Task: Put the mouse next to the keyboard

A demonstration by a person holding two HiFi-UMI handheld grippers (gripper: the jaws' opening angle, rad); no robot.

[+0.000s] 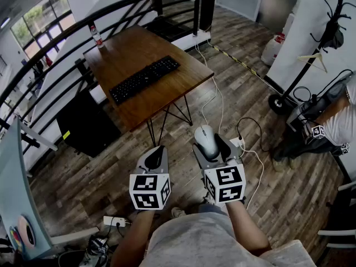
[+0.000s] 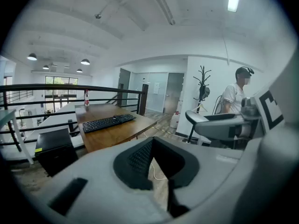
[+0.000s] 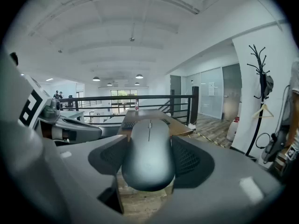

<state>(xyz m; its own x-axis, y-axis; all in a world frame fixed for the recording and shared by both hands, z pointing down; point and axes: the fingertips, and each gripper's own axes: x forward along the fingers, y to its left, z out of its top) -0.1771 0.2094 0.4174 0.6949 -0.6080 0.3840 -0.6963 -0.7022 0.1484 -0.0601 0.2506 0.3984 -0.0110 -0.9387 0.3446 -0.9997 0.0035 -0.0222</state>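
Observation:
A grey mouse [image 1: 206, 139] sits lengthwise between the fingers of my right gripper [image 1: 211, 144], which is shut on its sides, held in the air over the wooden floor. In the right gripper view the mouse [image 3: 148, 155] fills the gap between the dark pads. My left gripper [image 1: 157, 151] hovers beside it on the left, jaws together with nothing between them. The black keyboard [image 1: 144, 78] lies diagonally on the brown wooden table [image 1: 172, 52], well ahead of both grippers. From the left gripper view the keyboard [image 2: 108, 122] shows on the table ahead and to the left.
A bottle [image 1: 97, 38] stands at the table's far corner. A black box [image 1: 86, 124] sits on the floor beside the table. White cables [image 1: 253, 152] and a power strip [image 1: 114, 221] lie on the floor. A black railing [image 1: 83, 20] runs behind. A person [image 1: 334, 121] and a coat stand [image 1: 329, 32] are at the right.

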